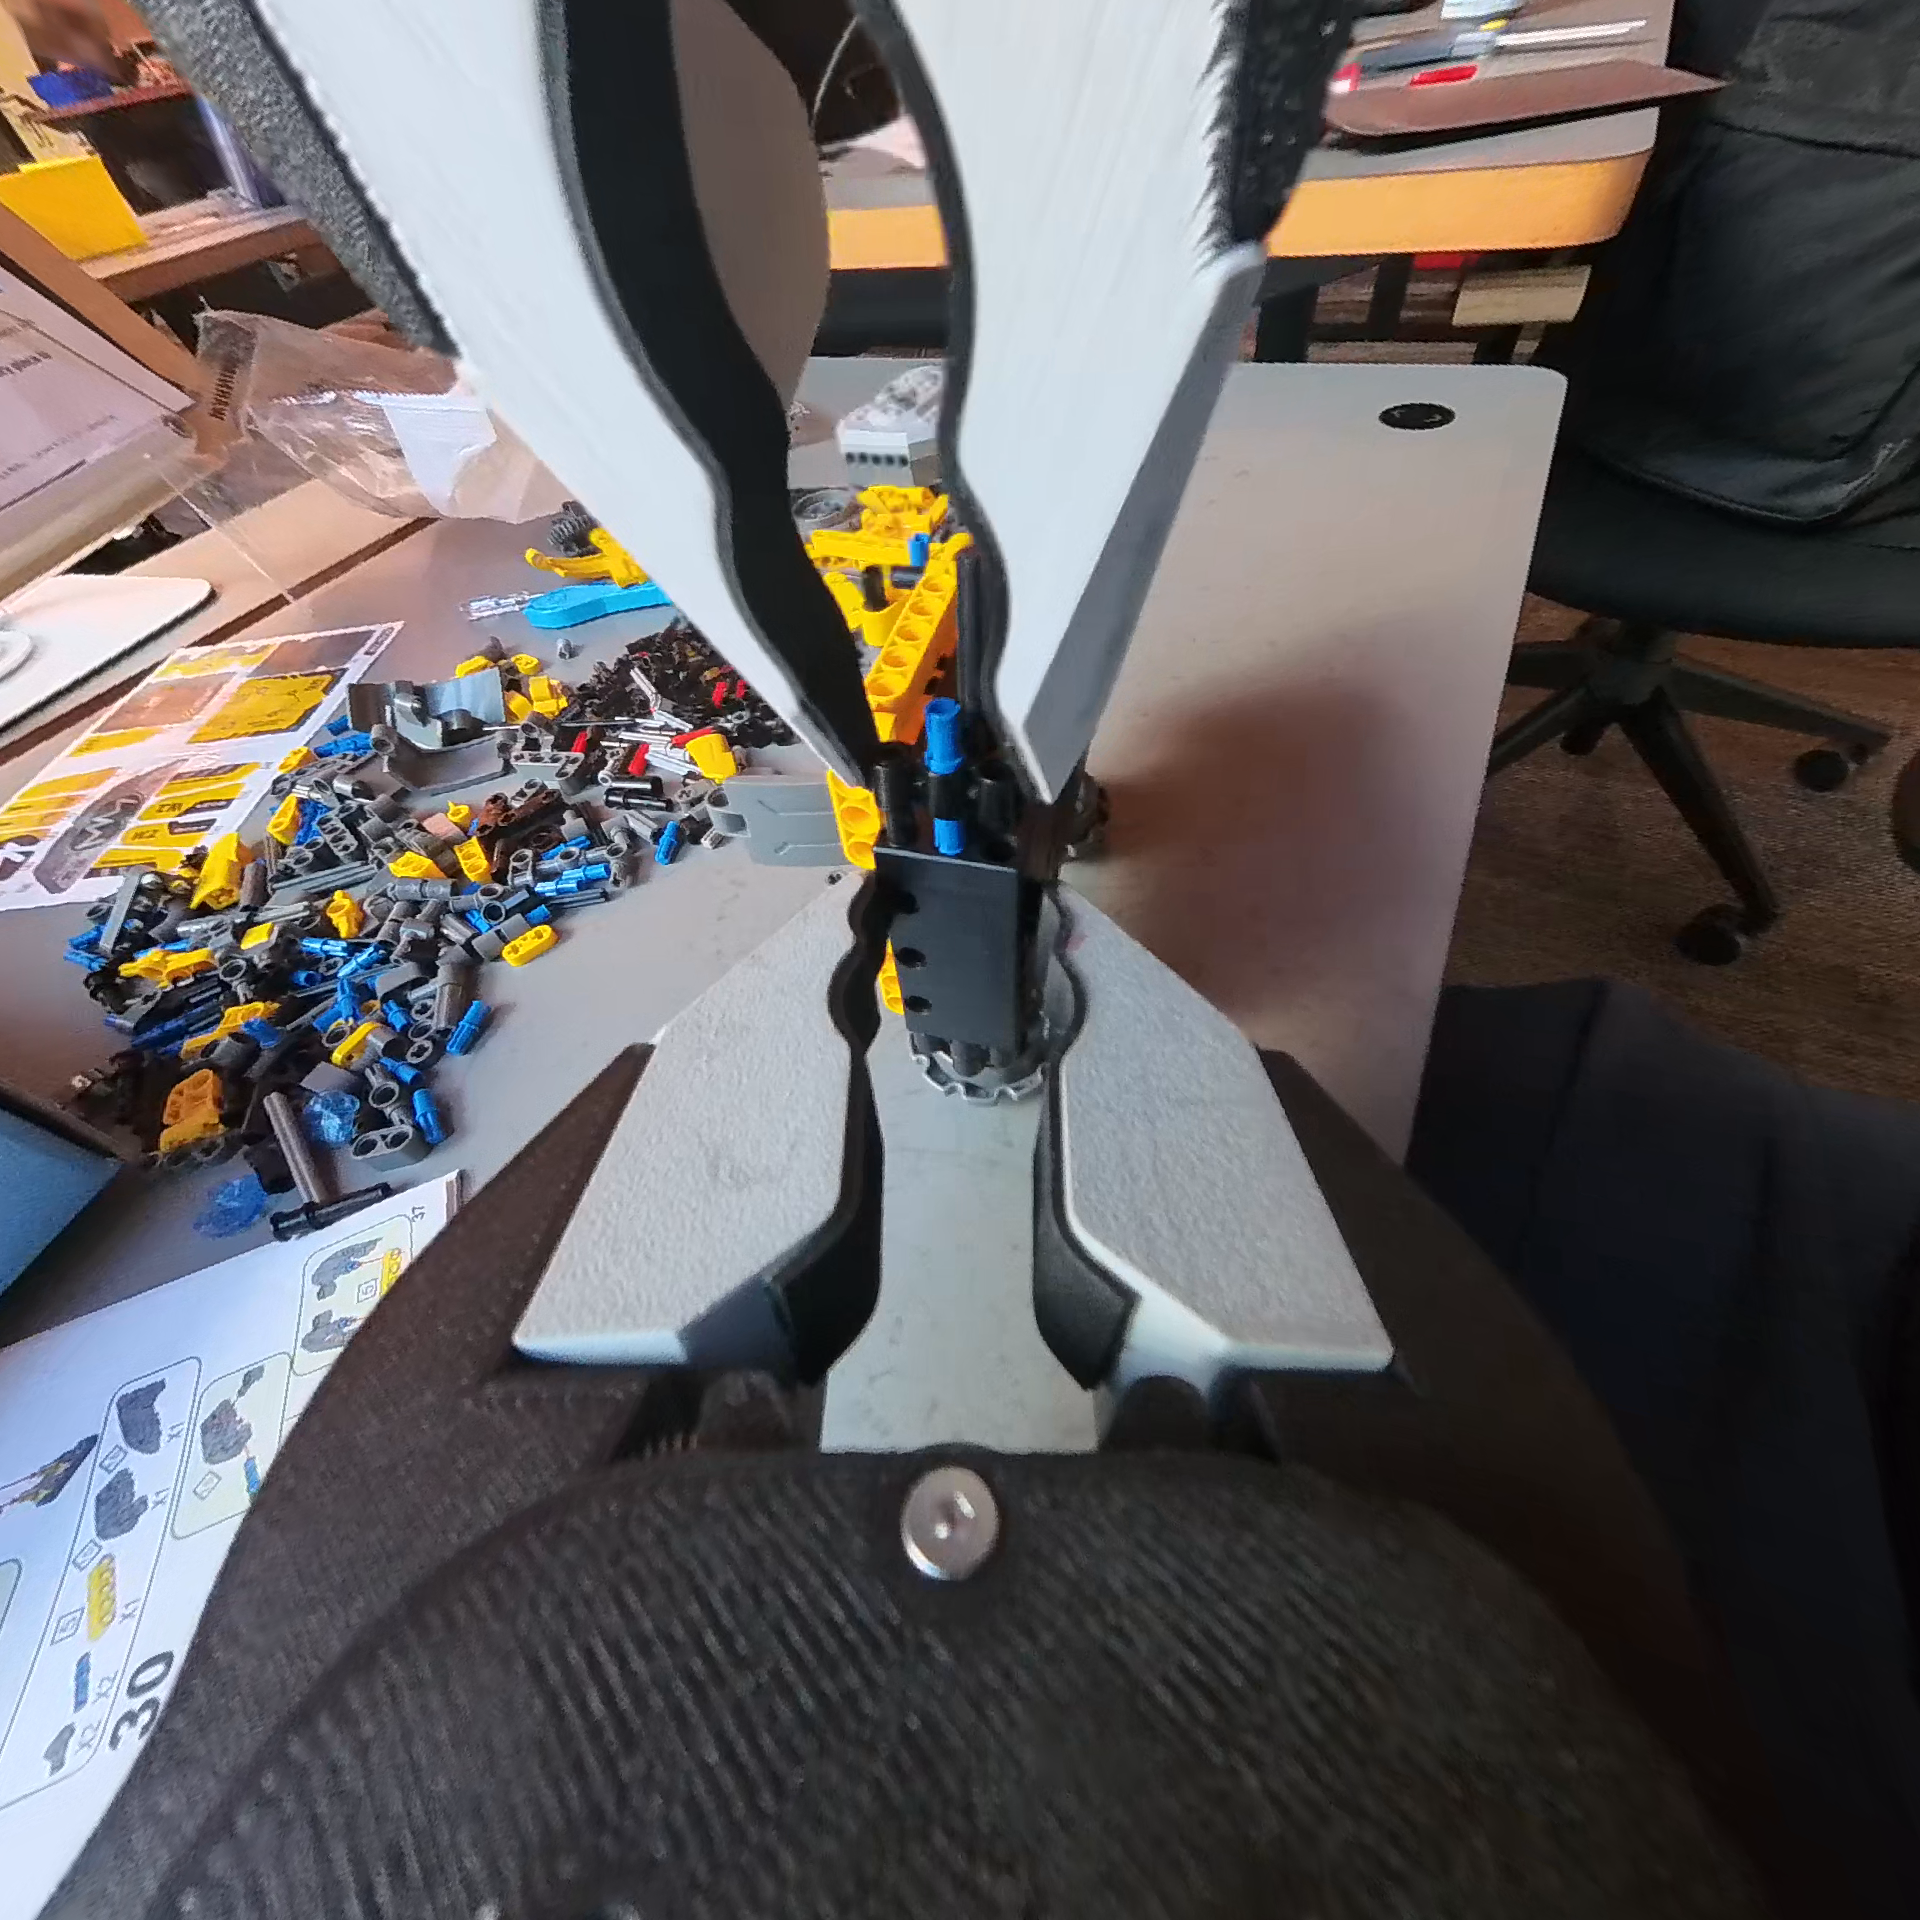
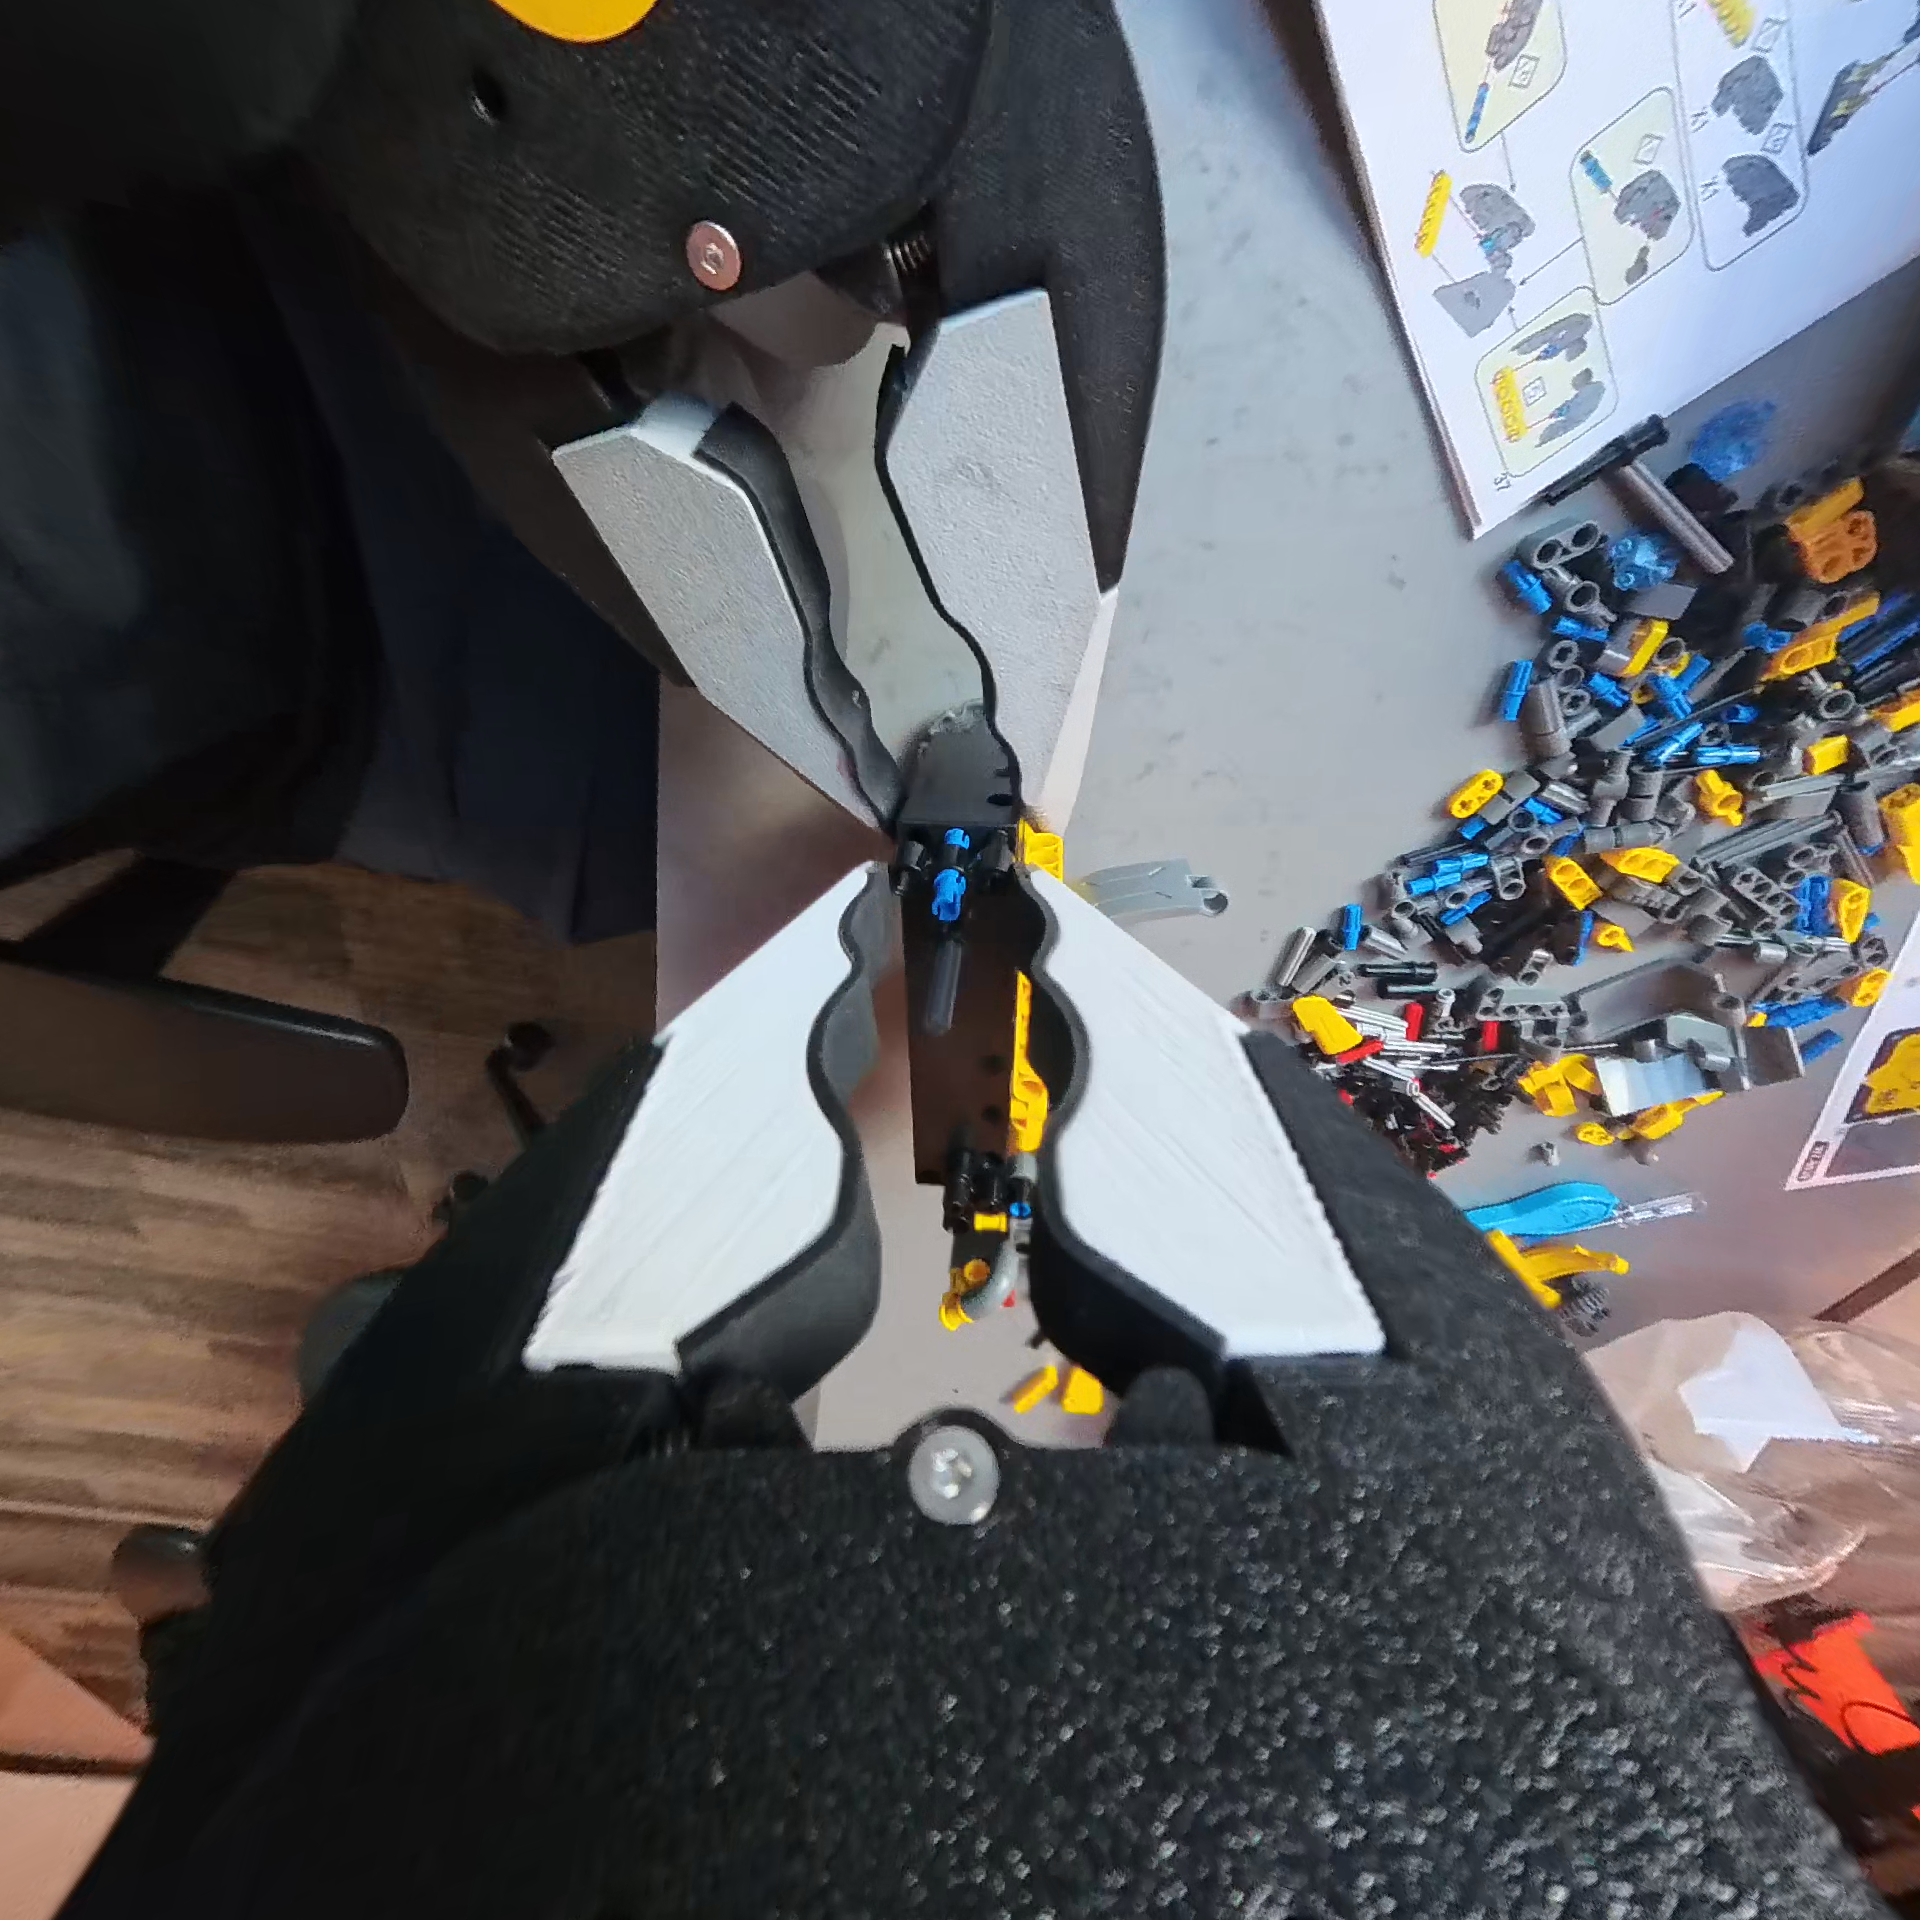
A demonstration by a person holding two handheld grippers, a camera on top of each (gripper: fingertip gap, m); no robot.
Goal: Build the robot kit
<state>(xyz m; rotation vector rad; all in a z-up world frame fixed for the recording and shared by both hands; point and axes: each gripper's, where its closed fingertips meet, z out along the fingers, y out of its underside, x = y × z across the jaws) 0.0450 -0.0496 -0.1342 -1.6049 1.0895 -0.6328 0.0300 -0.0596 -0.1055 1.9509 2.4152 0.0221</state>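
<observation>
A small toy-brick assembly (image 1: 961, 935) is held between both grippers above the grey table (image 1: 1299, 623). It is a dark block with side holes, blue and black pins (image 1: 940, 727) on top, a yellow beam along one side and a grey gear (image 1: 977, 1081) at its near end. My left gripper (image 1: 956, 904) is shut on the dark block. My right gripper (image 1: 951, 774) comes in from above and opposite, tip to tip. In the right wrist view my right gripper (image 2: 956, 894) is shut on the long black and yellow part of the assembly (image 2: 961, 1039), and the left gripper (image 2: 951, 805) grips its far end.
A pile of loose blue, yellow, grey and black pieces (image 1: 364, 904) lies on the table to the left, and it also shows in the right wrist view (image 2: 1714, 810). An instruction booklet (image 1: 125, 1507), a printed sheet (image 1: 177, 748) and a clear plastic bag (image 1: 343, 416) lie near it. An office chair (image 1: 1714, 571) stands past the table's right edge. The tips of both grippers are at nearly the same place.
</observation>
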